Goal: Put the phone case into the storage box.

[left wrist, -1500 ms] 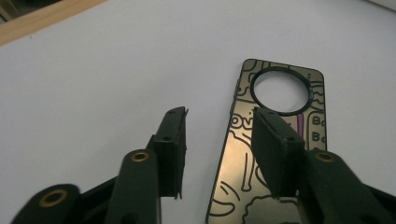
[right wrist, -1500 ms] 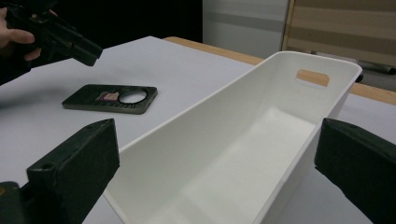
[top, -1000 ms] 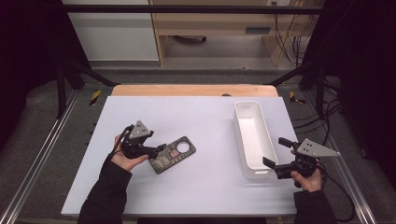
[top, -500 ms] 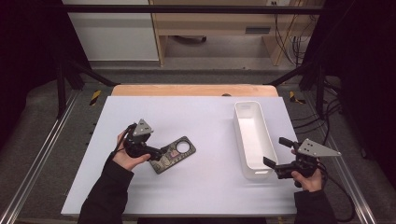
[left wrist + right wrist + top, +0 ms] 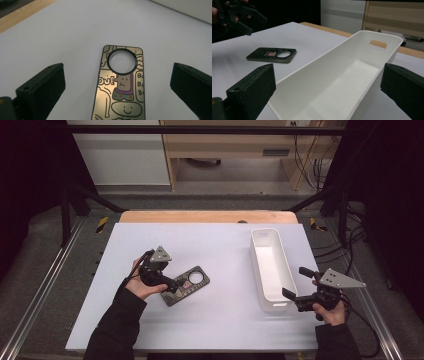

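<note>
A: How far along is the work?

B: Barely begun, I judge. The flat dark phone case with cartoon drawings and a round camera hole (image 5: pixel 186 284) lies flat on the white desk (image 5: pixel 215 250), not lifted. In the left gripper view it sits between the two black jaws, which stand wide apart on either side of it without touching it.

A: So the left hand-held gripper (image 5: pixel 172 286) has nothing?

B: Nothing. It is spread wide and poised right over the near end of the case, which looks like the approach to a grasp. Closing on it is not yet done.

A: And the right one?

B: The right hand-held gripper (image 5: pixel 296 287) is also wide open and empty. It hangs at the near end of the long white plastic bin (image 5: pixel 270 268), its jaws to either side of that short end; from the right gripper view I cannot tell whether they touch the rim.

A: Anything in the bin?

B: It is empty. The bin stands well apart from the case, on the right half of the desk.

A: What is left, then?

B: Probably everything: gripping the case, lifting it, carrying it over and setting it in the bin, if that is where it goes.
</note>
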A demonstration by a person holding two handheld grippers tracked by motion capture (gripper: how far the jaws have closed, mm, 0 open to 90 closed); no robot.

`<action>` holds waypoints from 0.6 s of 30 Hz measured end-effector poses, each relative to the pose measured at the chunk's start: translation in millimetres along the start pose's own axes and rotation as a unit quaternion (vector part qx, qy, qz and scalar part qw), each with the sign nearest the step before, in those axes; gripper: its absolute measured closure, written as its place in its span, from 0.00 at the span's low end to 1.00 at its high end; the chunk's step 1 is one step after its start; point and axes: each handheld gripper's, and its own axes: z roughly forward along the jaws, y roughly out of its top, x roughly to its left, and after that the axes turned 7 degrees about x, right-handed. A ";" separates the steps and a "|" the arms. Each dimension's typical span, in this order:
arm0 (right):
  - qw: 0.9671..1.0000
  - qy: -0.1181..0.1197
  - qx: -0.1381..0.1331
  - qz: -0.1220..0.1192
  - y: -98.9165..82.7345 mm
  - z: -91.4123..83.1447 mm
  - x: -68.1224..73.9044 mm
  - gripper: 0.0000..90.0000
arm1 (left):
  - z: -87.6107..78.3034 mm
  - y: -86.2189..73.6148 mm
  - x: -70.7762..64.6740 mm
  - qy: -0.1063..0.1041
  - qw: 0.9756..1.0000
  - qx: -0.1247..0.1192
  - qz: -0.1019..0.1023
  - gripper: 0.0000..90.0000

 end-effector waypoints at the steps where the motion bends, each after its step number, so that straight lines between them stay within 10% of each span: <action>1: 1.000 0.000 0.000 -0.001 0.1 0.0 0.1 0.00 | 1.1 0.4 -0.3 -0.001 1.000 0.001 0.001 0.00; 18: 1.000 0.000 -0.001 -0.002 0.0 0.3 0.5 0.00 | 26.1 4.1 -1.6 -0.009 0.999 0.038 0.007 0.00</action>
